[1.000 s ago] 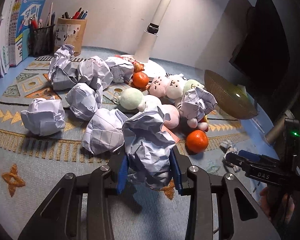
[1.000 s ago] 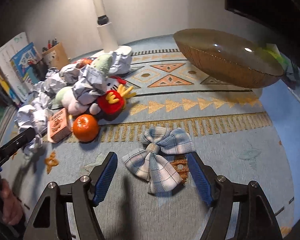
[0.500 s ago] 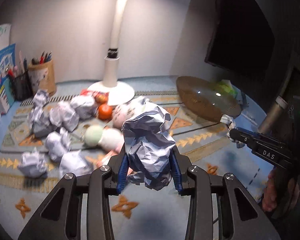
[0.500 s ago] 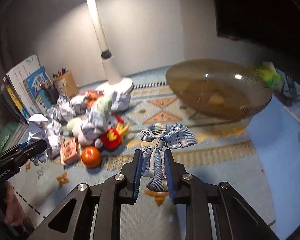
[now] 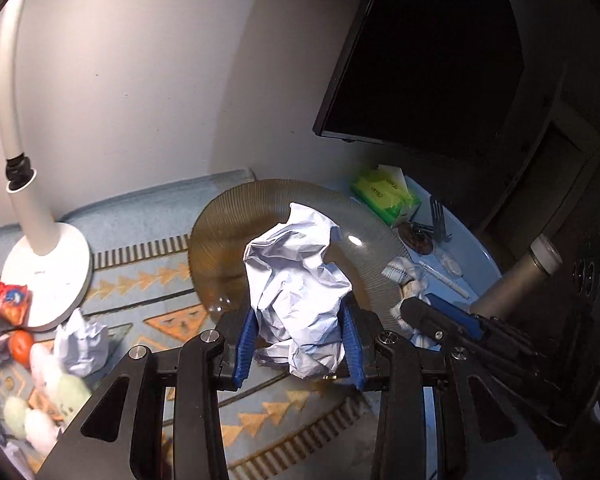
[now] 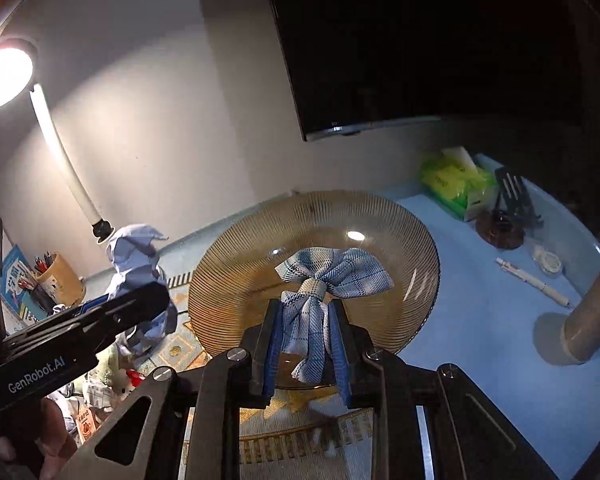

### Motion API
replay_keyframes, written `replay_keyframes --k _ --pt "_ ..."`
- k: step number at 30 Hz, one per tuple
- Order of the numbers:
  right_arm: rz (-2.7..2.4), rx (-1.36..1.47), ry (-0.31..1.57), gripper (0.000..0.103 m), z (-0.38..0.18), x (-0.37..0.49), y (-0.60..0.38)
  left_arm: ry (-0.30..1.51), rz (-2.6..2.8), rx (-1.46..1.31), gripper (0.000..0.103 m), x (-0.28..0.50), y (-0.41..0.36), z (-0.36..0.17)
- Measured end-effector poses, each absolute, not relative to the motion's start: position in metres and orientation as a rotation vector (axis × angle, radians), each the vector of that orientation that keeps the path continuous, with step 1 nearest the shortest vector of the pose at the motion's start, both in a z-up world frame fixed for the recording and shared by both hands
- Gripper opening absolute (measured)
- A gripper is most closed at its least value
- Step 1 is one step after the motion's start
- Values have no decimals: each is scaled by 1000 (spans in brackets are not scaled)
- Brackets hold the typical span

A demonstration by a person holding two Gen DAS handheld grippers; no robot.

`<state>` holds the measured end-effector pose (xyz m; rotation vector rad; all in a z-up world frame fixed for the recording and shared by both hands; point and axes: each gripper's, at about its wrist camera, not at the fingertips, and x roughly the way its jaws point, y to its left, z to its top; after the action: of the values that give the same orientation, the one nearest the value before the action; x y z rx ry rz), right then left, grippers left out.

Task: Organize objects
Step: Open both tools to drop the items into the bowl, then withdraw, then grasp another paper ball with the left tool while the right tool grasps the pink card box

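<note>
My left gripper (image 5: 299, 344) is shut on a crumpled ball of white paper (image 5: 296, 288) and holds it in the air in front of the amber ribbed glass bowl (image 5: 220, 236). My right gripper (image 6: 306, 348) is shut on a blue-and-white plaid fabric bow (image 6: 332, 272) and holds it above the near side of the same bowl (image 6: 236, 276). The left gripper with its paper ball (image 6: 136, 256) shows at the left of the right wrist view. The right gripper (image 5: 440, 320) shows at the right of the left wrist view, with the bow (image 5: 404, 276) mostly hidden behind it.
A white desk lamp (image 5: 44, 264) stands left of the bowl. Paper balls, an orange (image 5: 20, 346) and plush toys (image 5: 56, 396) lie at the left. A green tissue pack (image 6: 456, 184), a pen (image 6: 536, 282), a grey cylinder (image 6: 592, 316) and a dark monitor (image 6: 420, 40) are to the right.
Both grippers rose and swung right toward the bowl. The left one carried the paper ball along. The right one closed on the plaid bow and lifted it off the mat.
</note>
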<state>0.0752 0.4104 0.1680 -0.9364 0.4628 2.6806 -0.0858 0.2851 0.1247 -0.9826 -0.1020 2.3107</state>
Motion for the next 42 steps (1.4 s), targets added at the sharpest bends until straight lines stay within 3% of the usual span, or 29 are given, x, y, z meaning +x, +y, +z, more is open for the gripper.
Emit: replay_keyframes --k 1,3,5,7,14,22,30,31,35,42 --pt "2675 -938 456 22 165 74 413 -96 2313 -977 34 -88 290 124" --pt "2676 -946 444 22 162 68 416 -101 2323 -959 45 -92 296 124" --pt "2678 -963 433 33 159 64 416 -106 2347 -946 88 -92 298 125" --pt "2674 -945 412 39 159 66 416 -155 2350 -917 100 -92 292 127" --pt "2721 -926 463 39 168 91 407 -248 2385 -883 100 -63 232 146" --pt "2962 -934 432 39 193 111 323 -234 2650 -770 100 24 109 168" --pt "3102 -1048 424 39 143 90 230 -224 2947 -878 100 78 -5 107" --pt "3113 -1062 416 40 134 87 221 -260 2962 -905 100 82 -19 97" --pt "3138 -1094 401 61 104 82 201 -335 3009 -989 100 92 -58 60" --pt "3144 -1106 344 64 82 78 189 -396 2995 -1061 99 93 -76 37"
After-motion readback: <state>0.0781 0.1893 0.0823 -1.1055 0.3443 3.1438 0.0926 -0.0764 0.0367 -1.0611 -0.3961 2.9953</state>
